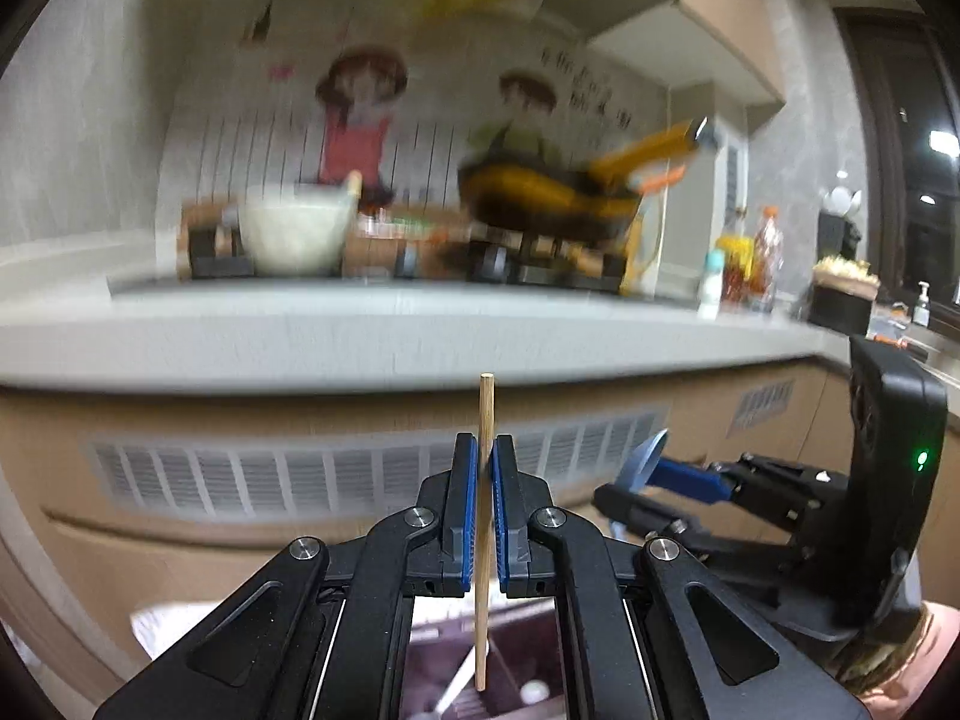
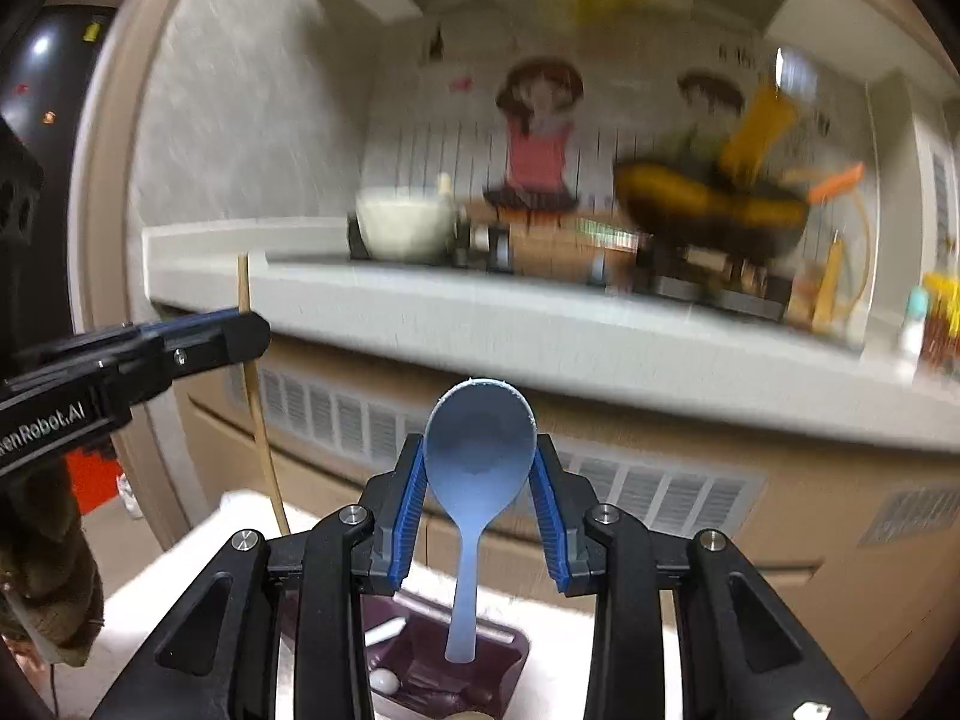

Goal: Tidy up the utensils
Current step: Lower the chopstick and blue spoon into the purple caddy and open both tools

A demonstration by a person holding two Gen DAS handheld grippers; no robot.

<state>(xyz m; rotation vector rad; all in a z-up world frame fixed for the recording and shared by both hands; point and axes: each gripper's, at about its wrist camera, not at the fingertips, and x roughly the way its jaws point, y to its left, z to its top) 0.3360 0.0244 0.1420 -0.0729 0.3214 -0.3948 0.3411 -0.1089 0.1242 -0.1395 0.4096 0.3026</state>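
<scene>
A thin wooden chopstick [image 1: 485,516] stands upright in my left gripper [image 1: 485,456], whose blue pads are shut on its middle. My right gripper [image 2: 480,450] is shut on the bowl of a light blue plastic spoon [image 2: 477,450], handle hanging down. Both are lifted in front of a kitchen counter. Below them a dark purple utensil tray [image 2: 444,660] holds white utensils on a white cloth. In the left wrist view the right gripper [image 1: 648,474] shows at right with the spoon [image 1: 645,462]. In the right wrist view the left gripper [image 2: 240,336] shows at left with the chopstick [image 2: 258,396].
A grey counter [image 1: 420,336] runs across ahead, blurred. On the stove stand a white bowl [image 1: 294,228] and a yellow pan [image 1: 552,198]. Bottles [image 1: 744,264] sit at the counter's right. Cabinet fronts with vents [image 1: 300,474] are below. A sleeve [image 2: 42,570] shows at the left.
</scene>
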